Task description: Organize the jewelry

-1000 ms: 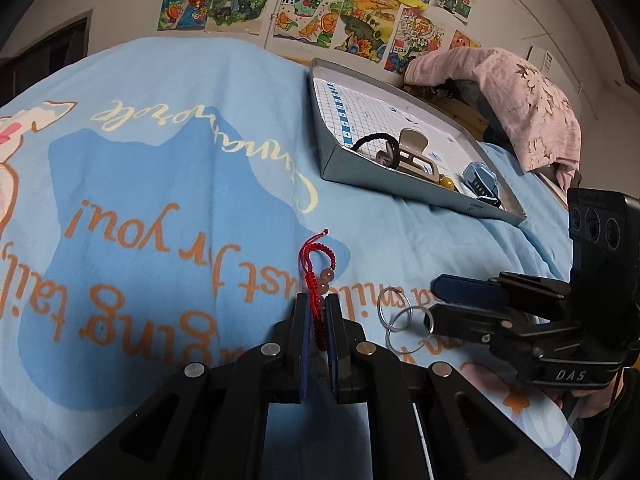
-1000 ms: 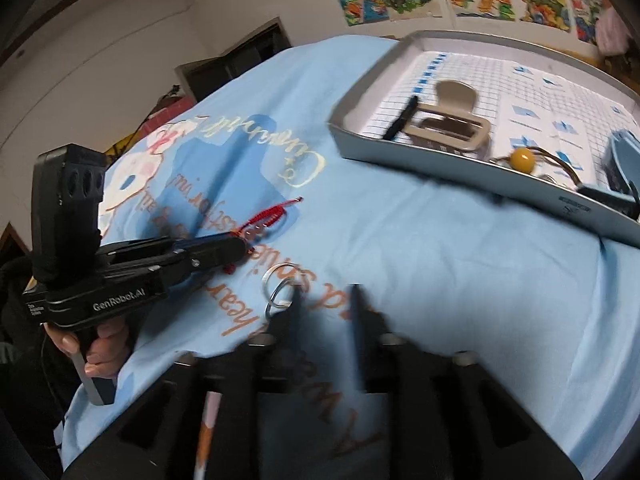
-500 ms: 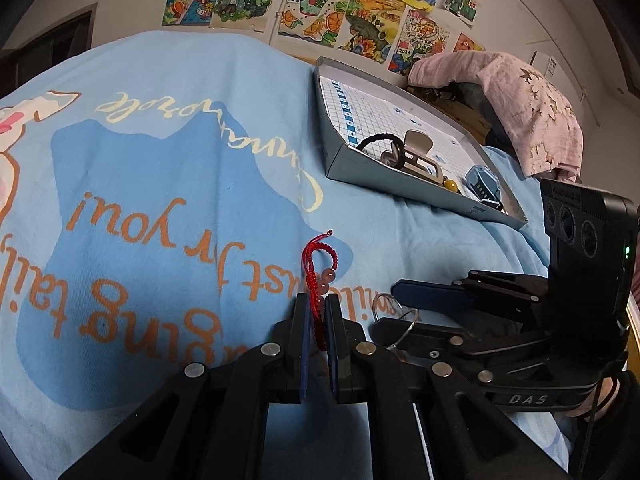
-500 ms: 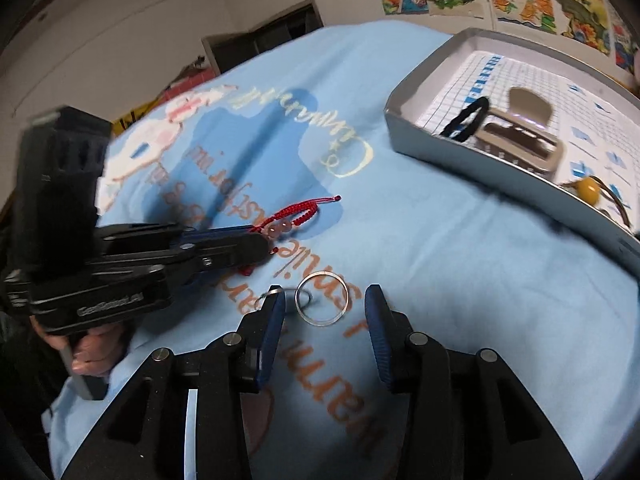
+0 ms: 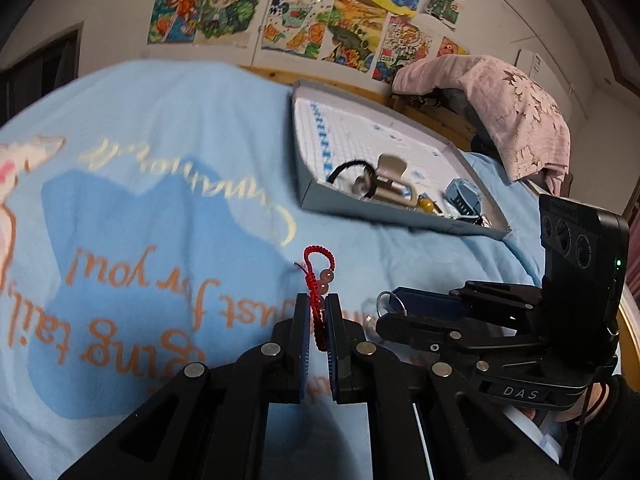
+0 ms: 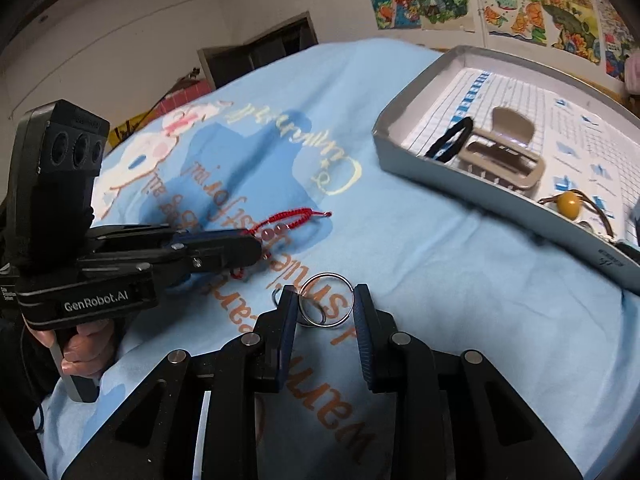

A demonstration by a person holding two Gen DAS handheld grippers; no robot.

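**Two pieces in hand, tray half filled**

Your left gripper (image 5: 318, 320) is clamped on the red cord bracelet (image 5: 319, 276). Your right gripper (image 6: 326, 308) jaws are closing around the silver ring (image 6: 326, 299) on the blue bedsheet (image 6: 440, 280). At two o'clock, the grey tray (image 6: 404, 120) already holds a hair claw (image 6: 502, 152) and a hair tie (image 6: 450, 138). Drawings (image 5: 304, 20) cover the wall.

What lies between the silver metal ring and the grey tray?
Only bare blue printed bedsheet separates silver metal ring from grey tray, in the right wrist view.
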